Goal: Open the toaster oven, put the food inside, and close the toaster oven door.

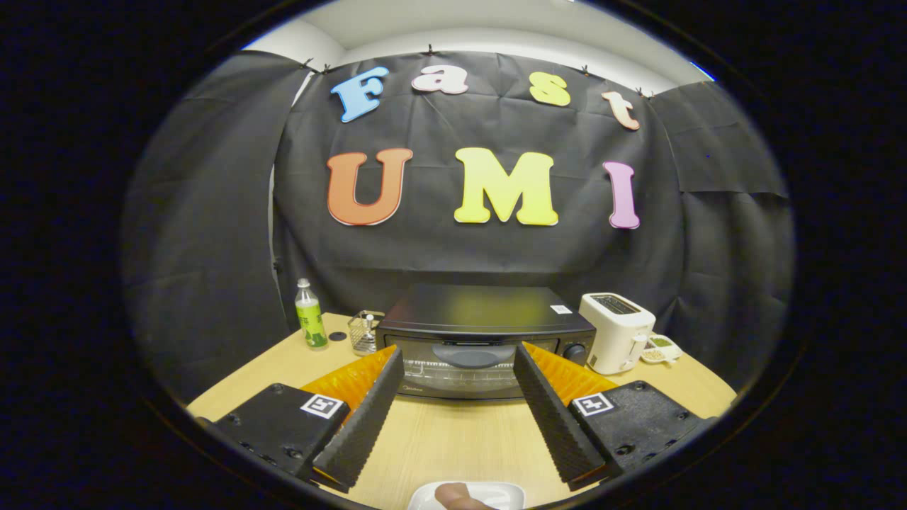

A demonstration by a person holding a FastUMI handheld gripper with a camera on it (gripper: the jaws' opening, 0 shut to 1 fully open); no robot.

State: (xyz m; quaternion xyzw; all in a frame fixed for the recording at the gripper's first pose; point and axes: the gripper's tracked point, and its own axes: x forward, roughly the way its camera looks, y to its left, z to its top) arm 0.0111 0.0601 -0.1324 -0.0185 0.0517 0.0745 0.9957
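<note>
A black toaster oven (485, 333) stands on the wooden table (453, 439) beyond my fingers, its glass door shut and its handle (473, 352) across the top of the door. My gripper (459, 361) is open, the fingertips wide apart and framing the oven door, with nothing between them. Close below the fingers sits a white plate (496, 492) with a brownish piece of food (459, 496) on it, partly cut off from sight.
A green-labelled bottle (310, 315) and a small wire holder (364, 331) stand left of the oven. A white pop-up toaster (615, 331) and a small white dish (660, 348) are on its right. Black cloth walls close the booth behind.
</note>
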